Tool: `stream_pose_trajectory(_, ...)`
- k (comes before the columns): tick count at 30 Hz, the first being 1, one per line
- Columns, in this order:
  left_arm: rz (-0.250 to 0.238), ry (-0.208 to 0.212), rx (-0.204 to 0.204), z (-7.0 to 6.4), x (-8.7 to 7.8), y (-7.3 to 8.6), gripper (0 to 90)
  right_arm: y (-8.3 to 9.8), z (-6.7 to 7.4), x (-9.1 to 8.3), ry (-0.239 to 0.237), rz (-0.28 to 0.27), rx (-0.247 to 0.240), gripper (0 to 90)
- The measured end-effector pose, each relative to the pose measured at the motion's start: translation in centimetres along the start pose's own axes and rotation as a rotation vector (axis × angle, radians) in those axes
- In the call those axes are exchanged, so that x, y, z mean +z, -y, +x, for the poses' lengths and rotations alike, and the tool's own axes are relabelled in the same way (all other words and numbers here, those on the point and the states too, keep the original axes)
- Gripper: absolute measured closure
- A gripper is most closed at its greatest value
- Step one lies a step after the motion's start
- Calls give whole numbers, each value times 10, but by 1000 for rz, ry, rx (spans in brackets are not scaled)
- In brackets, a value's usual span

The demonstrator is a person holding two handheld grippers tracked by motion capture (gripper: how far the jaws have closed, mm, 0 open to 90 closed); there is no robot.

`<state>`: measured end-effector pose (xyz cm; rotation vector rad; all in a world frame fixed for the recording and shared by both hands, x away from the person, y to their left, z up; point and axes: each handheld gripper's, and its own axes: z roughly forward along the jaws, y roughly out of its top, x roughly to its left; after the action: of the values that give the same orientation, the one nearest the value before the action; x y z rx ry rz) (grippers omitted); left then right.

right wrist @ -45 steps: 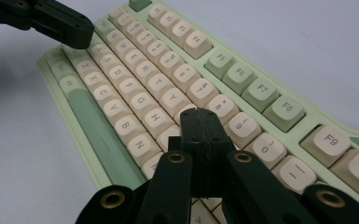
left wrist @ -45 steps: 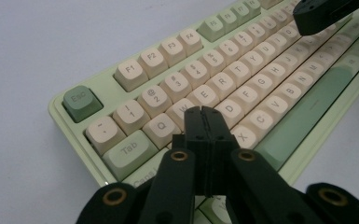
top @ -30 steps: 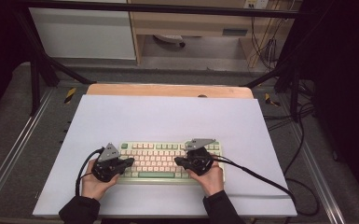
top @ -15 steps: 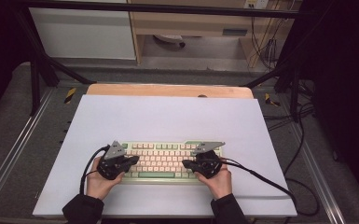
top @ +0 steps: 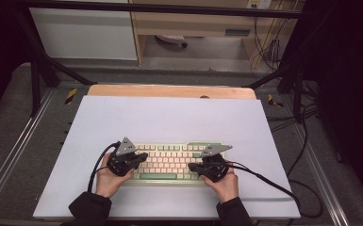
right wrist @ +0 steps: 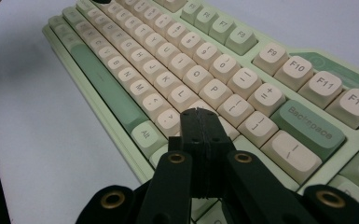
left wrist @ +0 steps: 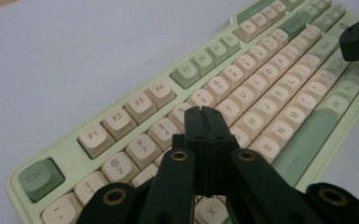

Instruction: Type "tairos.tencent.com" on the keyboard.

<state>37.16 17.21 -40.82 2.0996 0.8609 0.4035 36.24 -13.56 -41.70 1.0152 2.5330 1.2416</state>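
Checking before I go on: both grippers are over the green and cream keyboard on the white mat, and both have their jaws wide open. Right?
Not quite. The left gripper and right gripper are indeed over the keyboard on the white mat, but their jaws are shut, pressed together with nothing between them. Each gripper view shows this plainly.

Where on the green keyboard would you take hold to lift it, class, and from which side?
Grip the keyboard by its two short ends, one tongs from the left and one from the right. It lies flat on the white table sheet, long and low, so an end grip on the bare green frame probably balances it and avoids pressing keys.
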Motion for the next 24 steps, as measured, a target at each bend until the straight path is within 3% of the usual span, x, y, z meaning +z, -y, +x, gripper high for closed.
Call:
stream_pose_trajectory(10, 21, -4, 12, -3, 16, 0, 899, 5, -1, -2, -1, -4, 4, 900)
stream_pose_trajectory(24, 41, -10, 18, -1, 22, 6, 899, 5, -1, -2, -6, -7, 3, 900)
